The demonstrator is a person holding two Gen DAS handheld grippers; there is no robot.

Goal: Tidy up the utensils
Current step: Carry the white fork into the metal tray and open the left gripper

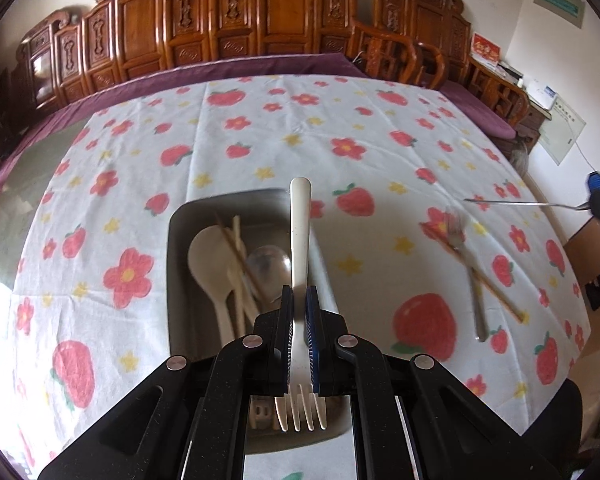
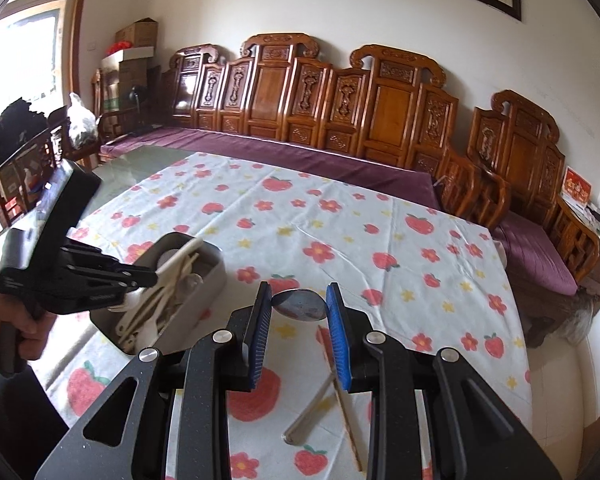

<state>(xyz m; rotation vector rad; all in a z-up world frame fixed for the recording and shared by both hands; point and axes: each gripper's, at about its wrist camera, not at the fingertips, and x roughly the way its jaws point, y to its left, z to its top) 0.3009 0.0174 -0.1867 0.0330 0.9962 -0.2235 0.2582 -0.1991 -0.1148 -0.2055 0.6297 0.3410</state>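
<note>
Left tongs (image 1: 299, 336) clamp a silver steel fork (image 1: 300, 248) lengthwise above the grey metal tray (image 1: 176, 280); right tongs (image 2: 299, 332) grip a steel spoon (image 2: 300, 304).

Table (image 1: 32, 184), strawberry cloth (image 1: 260, 140), metal tray (image 1: 176, 280), 1 fork (image 1: 466, 264), chopstick (image 1: 496, 290)

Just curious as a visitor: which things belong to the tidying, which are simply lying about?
Job: silver metal fork, grey steel spoon, rectangular metal tray, loose metal fork and wooden chopstick.
Lying about: carved wooden bench, cardboard boxes.
</note>
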